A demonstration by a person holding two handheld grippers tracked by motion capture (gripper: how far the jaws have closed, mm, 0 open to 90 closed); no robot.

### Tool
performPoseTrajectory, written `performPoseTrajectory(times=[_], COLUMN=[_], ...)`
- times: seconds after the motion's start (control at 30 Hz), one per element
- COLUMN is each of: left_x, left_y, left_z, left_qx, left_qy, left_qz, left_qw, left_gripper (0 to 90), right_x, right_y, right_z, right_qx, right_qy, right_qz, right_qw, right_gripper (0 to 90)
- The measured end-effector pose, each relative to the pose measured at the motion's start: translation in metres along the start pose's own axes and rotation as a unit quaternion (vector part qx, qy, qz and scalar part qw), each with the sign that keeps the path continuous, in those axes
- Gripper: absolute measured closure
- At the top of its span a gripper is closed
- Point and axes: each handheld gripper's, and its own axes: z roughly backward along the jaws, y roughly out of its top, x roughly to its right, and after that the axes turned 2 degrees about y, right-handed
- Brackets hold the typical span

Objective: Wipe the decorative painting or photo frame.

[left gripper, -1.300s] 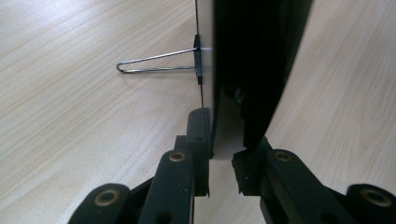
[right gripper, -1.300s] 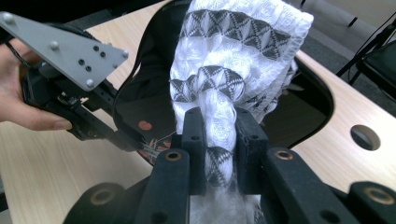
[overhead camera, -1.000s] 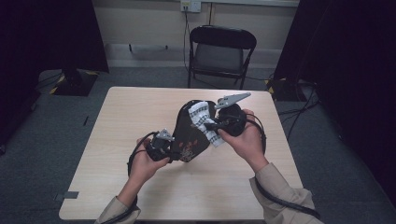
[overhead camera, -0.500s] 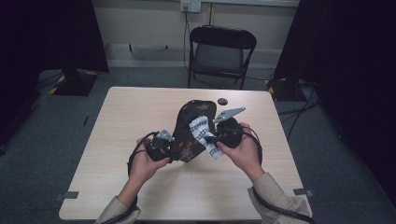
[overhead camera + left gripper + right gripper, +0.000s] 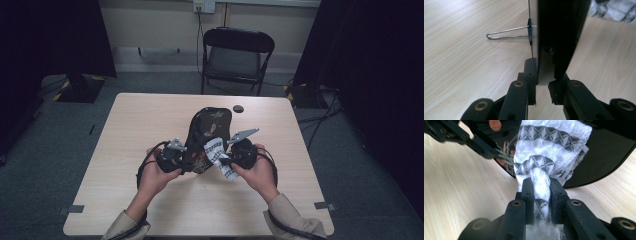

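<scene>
Pale wood grain runs across the table (image 5: 125, 165) in the high view, and both my hands come in from the bottom edge. My left gripper (image 5: 176, 159) grips the near left edge of a black tray (image 5: 210, 131) with a floral pattern, which rises tilted off the tabletop and leans away from me. My right gripper (image 5: 231, 159) sits just beside the tray's right edge and carries a white cloth (image 5: 219, 156) with dark geometric bands, which touches the tray's face. A small dark round object (image 5: 238, 108) lies on the table past the tray's far end, apart from it. A black folding chair (image 5: 235, 55) stands behind the table.

From the left gripper view, my jaws are clamped on the tray's edge (image 5: 559, 37), one jaw on each face, with the tray standing on end above them. A thin wire stand (image 5: 507, 33) juts out from the tray's back, over the wood. A corner of the cloth (image 5: 614, 10) shows at the upper right.

Over in the right gripper view, my jaws are pressed together on a bunched fold of the cloth (image 5: 549, 152), which fans out above them against the tray's glossy dark surface (image 5: 604, 160). My left gripper (image 5: 477, 142) shows at the upper left, on the tray's edge.
</scene>
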Motion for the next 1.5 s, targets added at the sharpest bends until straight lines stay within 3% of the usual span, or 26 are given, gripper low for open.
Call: performPoseTrajectory(times=[0.63,1.03,1.3,1.5], left_x=[0.0,0.0,0.0,0.0], left_y=[0.0,0.0,0.0,0.0], left_z=[0.0,0.0,0.0,0.0], left_qx=[0.0,0.001,0.001,0.0], left_qy=[0.0,0.001,0.0,0.0], left_qz=[0.0,0.0,0.0,0.002], left_qw=[1.0,1.0,1.0,1.0], left_gripper=[78.7,78.7,78.7,78.6], right_x=[0.001,-0.001,-0.001,0.001], right_y=[-0.032,-0.045,-0.05,-0.044], right_z=[-0.032,-0.048,-0.046,-0.028], right_qx=[-0.031,-0.059,-0.059,-0.039], right_qy=[0.009,0.016,0.017,0.015], right_qz=[-0.02,-0.015,-0.018,-0.02], right_qw=[0.9993,0.998,0.9979,0.9989], right_gripper=[77.5,77.4,77.1,77.1])
